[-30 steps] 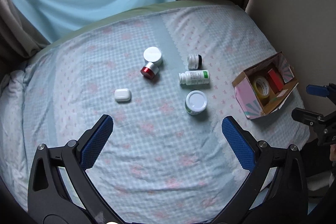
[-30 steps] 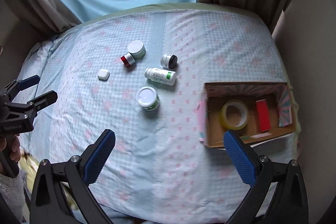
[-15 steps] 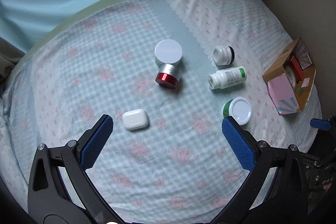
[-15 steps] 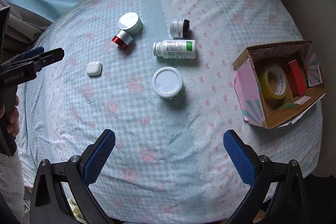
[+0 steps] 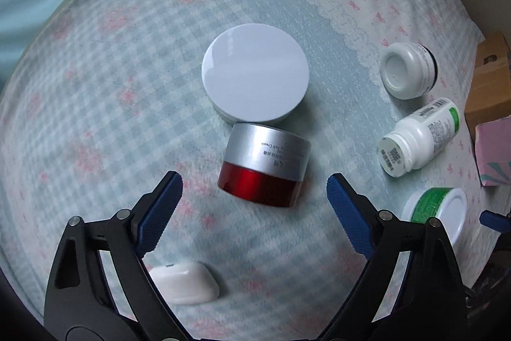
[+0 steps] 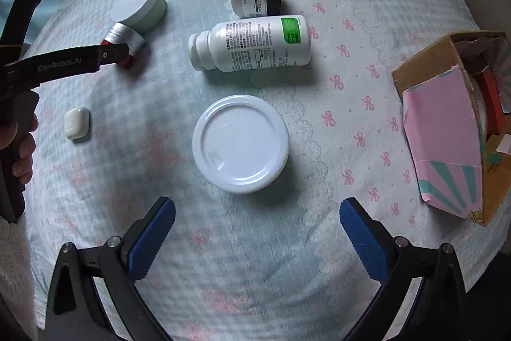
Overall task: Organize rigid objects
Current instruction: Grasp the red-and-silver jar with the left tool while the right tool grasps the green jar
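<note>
Left wrist view: the left gripper (image 5: 254,200) has its 2 fingers spread, the red-and-silver cream jar (image 5: 264,164) lying on its side on the bed (image 5: 95,59) just ahead between them.

Right wrist view: the right gripper (image 6: 257,240) fingers are spread, the white-lidded round jar (image 6: 240,143) standing just beyond them, centred.

Both grippers have come down toward the bedspread (image 6: 262,261) over the last second. The left gripper (image 5: 254,206), jaws wide, has closed in on the red and silver jar (image 5: 263,168), which now lies just ahead of its fingertips instead of far off. The right gripper (image 6: 257,234), also wide, has swung from the cardboard box (image 6: 447,149) to the white-lidded jar (image 6: 241,143).
</note>
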### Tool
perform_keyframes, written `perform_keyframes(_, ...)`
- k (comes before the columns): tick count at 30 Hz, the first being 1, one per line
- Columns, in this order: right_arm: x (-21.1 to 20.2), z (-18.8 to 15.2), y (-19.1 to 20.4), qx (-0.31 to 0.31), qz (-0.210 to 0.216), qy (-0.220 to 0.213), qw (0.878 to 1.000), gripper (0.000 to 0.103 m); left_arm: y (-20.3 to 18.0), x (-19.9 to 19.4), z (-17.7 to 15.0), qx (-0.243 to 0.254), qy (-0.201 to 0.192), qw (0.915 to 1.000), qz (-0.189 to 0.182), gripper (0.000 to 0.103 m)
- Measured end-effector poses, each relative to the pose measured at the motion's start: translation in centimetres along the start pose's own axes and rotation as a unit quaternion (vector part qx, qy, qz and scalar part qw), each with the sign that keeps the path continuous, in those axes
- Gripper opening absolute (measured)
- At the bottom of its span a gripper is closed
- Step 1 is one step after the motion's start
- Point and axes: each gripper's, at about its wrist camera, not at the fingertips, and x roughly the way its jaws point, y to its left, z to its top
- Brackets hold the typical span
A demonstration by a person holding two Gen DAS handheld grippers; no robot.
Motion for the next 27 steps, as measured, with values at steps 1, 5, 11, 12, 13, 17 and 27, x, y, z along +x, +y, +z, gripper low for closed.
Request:
perform_keyframes(1, 0.7, 0.4, 0.0, 0.001, -0.003, 0.004, 1.000, 0.103, 0.0, 0.6, 0.1, -0.001, 0.002, 1.0000, 0.000, 0.089)
perform_keyframes(5, 2.3, 1.3, -0.2, 0.023, -0.006, 0.004, 1.000, 0.103, 0.1, 2.1, 0.1, -0.007, 0.000, 1.0000, -0.002, 0.084)
perform_keyframes(11, 3.4, 1.9, -0.6, 0.031, -0.005, 0.000, 0.999, 0.098, -0.7, 2.8, 0.0, 0.001, -0.010, 0.9999, 0.011, 0.071)
perform_keyframes(12, 3.5, 2.1, -0.6, 0.031, -0.005, -0.002, 0.999, 0.097, -0.8, 2.7, 0.0, 0.005, -0.013, 0.9998, 0.010, 0.066)
perform_keyframes(13, 3.5, 2.2, -0.5, 0.030, -0.006, -0.005, 1.000, 0.096, -0.9, 2.5, 0.2, 0.007, -0.015, 0.9998, 0.007, 0.062)
perform_keyframes(17, 3.6, 2.6, 0.7, 0.004, -0.003, -0.005, 1.000, 0.068, -2.1, 2.5, 0.5, 0.028, -0.018, 0.9992, 0.021, 0.053)
perform_keyframes(27, 2.9, 2.5, 0.3, -0.018, 0.002, -0.006, 1.000, 0.067, -3.0, 1.9, 0.3, 0.015, -0.024, 0.9995, 0.015, 0.052)
